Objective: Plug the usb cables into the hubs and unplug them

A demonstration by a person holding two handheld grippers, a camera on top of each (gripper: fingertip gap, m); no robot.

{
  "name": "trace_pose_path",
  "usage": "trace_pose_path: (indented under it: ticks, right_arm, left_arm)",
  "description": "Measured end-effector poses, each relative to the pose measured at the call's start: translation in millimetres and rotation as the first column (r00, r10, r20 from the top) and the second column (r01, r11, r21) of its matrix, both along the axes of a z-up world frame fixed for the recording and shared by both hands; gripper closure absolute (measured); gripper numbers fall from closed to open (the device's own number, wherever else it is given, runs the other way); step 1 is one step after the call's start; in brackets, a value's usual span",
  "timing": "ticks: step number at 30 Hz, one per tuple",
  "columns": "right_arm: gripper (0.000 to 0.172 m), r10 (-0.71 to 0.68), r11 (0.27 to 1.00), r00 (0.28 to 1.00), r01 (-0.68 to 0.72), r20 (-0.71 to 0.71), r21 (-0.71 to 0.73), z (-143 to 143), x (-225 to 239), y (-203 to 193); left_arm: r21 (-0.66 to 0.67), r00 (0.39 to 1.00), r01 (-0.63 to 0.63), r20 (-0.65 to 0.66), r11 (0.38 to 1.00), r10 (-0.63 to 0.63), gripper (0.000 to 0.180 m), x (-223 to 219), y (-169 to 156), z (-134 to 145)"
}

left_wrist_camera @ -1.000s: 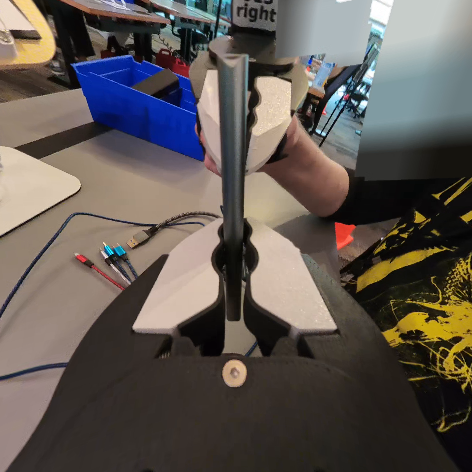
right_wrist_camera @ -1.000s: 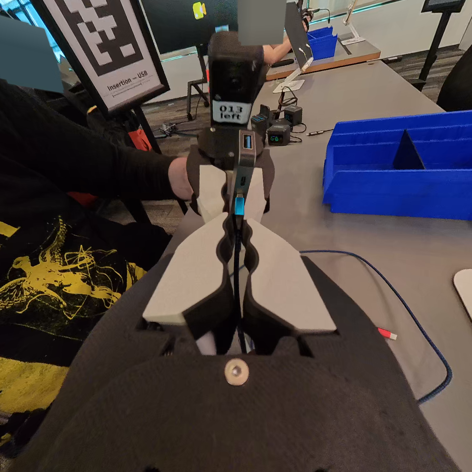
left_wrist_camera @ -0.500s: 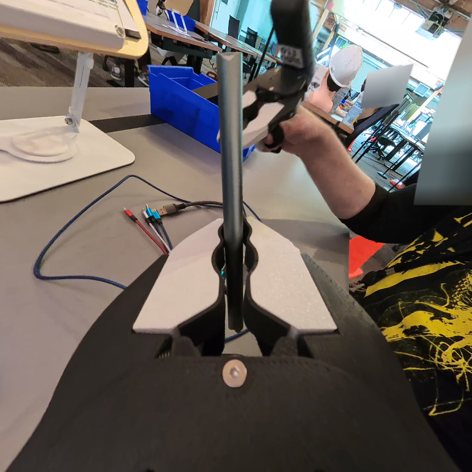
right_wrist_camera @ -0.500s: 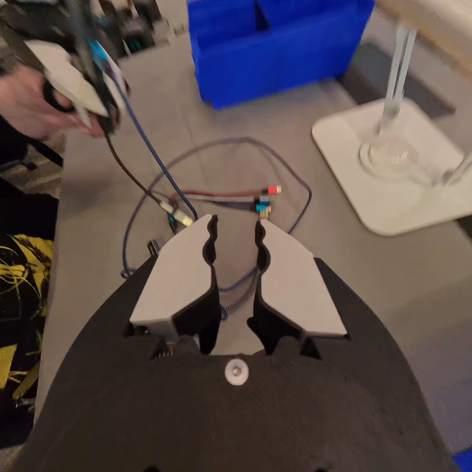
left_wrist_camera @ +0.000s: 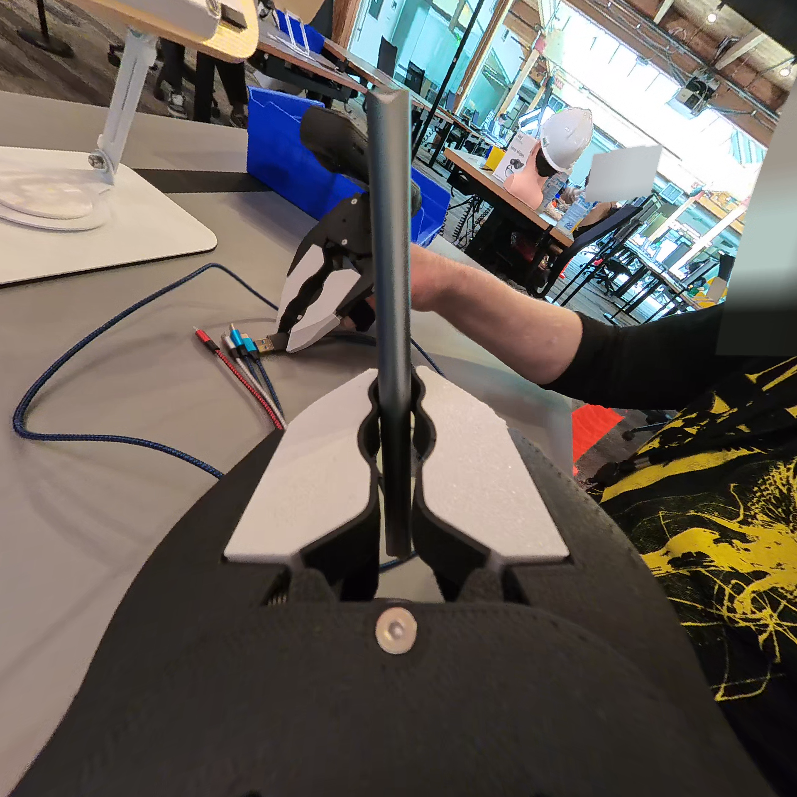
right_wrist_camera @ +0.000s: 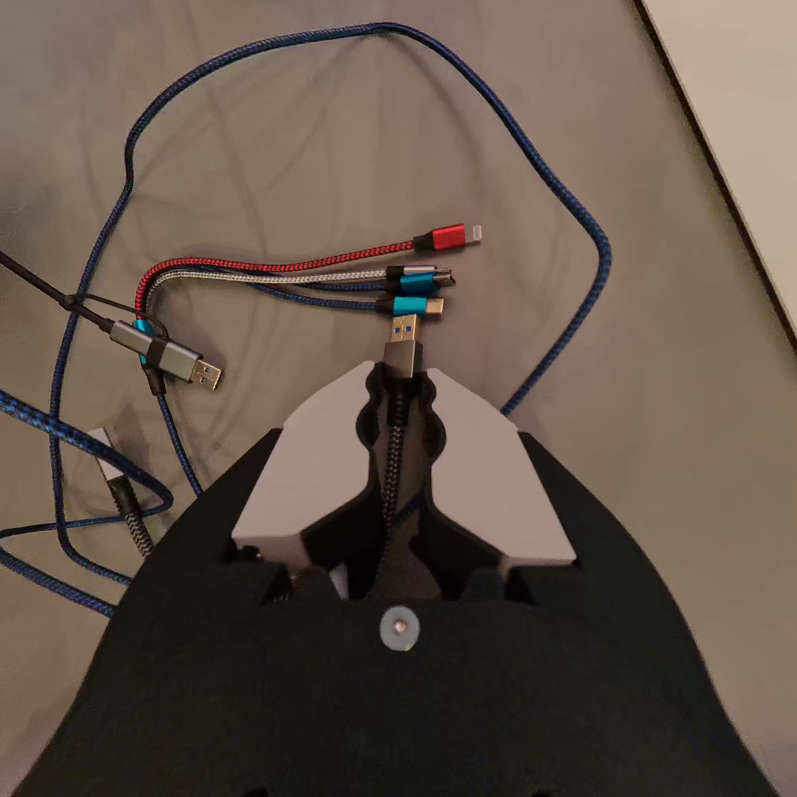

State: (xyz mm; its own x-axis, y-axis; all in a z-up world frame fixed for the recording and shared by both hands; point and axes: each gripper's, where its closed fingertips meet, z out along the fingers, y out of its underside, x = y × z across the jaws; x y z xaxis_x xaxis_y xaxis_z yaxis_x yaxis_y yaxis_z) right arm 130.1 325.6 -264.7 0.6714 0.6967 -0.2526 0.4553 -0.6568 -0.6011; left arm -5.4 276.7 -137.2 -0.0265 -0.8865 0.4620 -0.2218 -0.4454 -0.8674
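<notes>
No writing can be read anywhere in view.

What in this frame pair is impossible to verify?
- Hub ports: left wrist view shows only its thin edge; absent from the right view.
- Right tool pad contact on the grey plug: the plug's rear hides it.
- Where the blue cable ends: cut off by frame edges.
- Far benches: too small.
</notes>
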Motion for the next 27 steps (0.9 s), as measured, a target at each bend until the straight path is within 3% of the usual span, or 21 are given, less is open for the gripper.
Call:
trace_pose_path:
  ticks: [5, 9, 13, 17, 23, 27]
  right_arm:
    - [0.157, 0.034, 0.999, 0.999, -0.034, -0.042, 0.002, 0.7, -12.0, -2.5]
    - [0.157, 0.077, 0.992, 0.996, -0.073, -0.04, 0.102, 9.2, -17.3, -5.7]
    - [0.157, 0.083, 0.959, 0.997, -0.078, -0.005, 0.272, 42.9, -10.7, -5.0]
    - [0.158, 0.085, 0.887, 0.995, -0.103, 0.06, 0.451, 97.9, -1.4, -10.7]
    - [0.165, 0.19, 0.768, 0.976, -0.215, 0.106, 0.604, 176.8, -26.0, -45.5]
    - [0.166, 0.256, 0.752, 0.958, -0.282, 0.13, 0.596, 187.0, -44.3, -63.7]
  left_arm:
    - [-0.026, 1.0, -0.002, 0.017, 1.0, 0.003, 0.17, -1.8, 1.9, -0.9]
    - [-0.031, 1.0, -0.004, 0.028, 1.0, 0.005, 0.17, -2.9, 2.4, 0.6]
    - [-0.055, 0.999, -0.013, 0.036, 0.998, 0.015, 0.17, -2.8, 6.0, 1.1]
    - [-0.093, 0.997, 0.009, 0.08, 0.996, -0.002, 0.17, -1.4, 5.0, 8.5]
    - [-0.134, 0.971, 0.119, 0.222, 0.984, -0.087, 0.169, -1.4, -6.7, 32.6]
    - [-0.156, 0.965, 0.125, 0.249, 0.98, -0.084, 0.169, -1.5, -5.5, 35.9]
